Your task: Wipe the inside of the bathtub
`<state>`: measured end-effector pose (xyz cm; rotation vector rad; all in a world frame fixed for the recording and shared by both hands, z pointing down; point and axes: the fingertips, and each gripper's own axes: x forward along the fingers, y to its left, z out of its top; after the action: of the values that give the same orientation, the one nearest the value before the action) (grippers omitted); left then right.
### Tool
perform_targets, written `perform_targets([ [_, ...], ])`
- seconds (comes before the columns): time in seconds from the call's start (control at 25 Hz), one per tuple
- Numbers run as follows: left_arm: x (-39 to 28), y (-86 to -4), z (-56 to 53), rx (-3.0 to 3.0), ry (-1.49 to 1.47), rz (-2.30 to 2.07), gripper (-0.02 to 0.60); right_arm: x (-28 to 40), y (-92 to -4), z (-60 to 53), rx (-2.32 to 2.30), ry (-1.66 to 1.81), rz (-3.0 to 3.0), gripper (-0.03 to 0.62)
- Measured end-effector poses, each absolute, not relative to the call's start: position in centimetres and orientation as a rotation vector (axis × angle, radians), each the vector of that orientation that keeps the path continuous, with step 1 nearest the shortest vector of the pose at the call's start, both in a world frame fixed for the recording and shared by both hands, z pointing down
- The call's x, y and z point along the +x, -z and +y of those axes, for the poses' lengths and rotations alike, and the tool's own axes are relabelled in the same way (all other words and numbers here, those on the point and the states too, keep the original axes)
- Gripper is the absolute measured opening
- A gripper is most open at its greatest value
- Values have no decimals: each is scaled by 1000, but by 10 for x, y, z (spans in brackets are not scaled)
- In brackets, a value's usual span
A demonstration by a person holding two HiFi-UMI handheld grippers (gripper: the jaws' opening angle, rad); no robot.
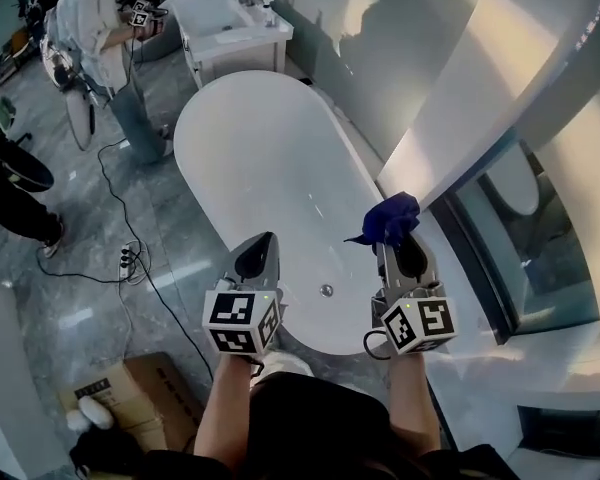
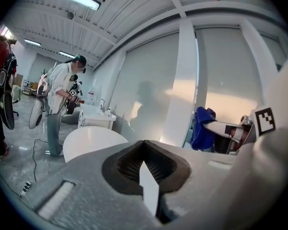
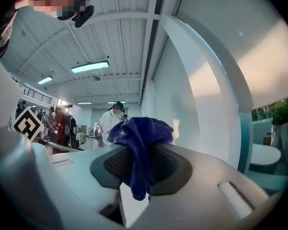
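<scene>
Above the bathtub (image 1: 270, 158), right gripper (image 1: 398, 238) clamps a blue cloth (image 1: 390, 216); left gripper (image 1: 263, 240) clenched empty.

The bathtub (image 1: 280, 158) runs away from the viewer toward a washbasin cabinet (image 1: 235, 23), which stands just past its far end. The drain (image 1: 326, 290) sits in the tub's floor at the near end. On the floor left of the tub lies a power strip (image 1: 128, 258), and nearer the viewer a cardboard box (image 1: 130, 388). A person (image 1: 90, 18) stands left of the cabinet. Over the tub's near end hang the left gripper (image 1: 259, 243) and, to its right, the right gripper (image 1: 400, 250) — a cloth (image 1: 390, 218) pinched between its jaws.
</scene>
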<state>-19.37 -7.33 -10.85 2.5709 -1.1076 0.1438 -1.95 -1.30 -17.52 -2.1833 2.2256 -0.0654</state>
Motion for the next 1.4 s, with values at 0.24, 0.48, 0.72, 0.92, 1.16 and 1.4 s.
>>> perform_targets([
  [0.24, -192, 76, -117, 2556, -212, -1018, 5, -26, 146, -47, -2278, 136, 2205, 104],
  [0.48, -167, 53, -132, 2564, -289, -921, 5, -5, 119, -48, -2381, 229, 2125, 104],
  [0.72, -134, 39, -136, 2565, -342, -873, 5, 31, 96, -42, -2452, 304, 2086, 104],
  [0.92, -119, 32, -137, 2526, -343, -959, 5, 52, 85, -61, -2361, 317, 2185, 104],
  [1.16, -116, -2, -127, 2405, -403, -1063, 5, 76, 56, -79, -2269, 373, 2322, 104],
  [1.4, -100, -57, -124, 2336, -527, -1062, 5, 117, -5, -83, -2313, 533, 2314, 104],
])
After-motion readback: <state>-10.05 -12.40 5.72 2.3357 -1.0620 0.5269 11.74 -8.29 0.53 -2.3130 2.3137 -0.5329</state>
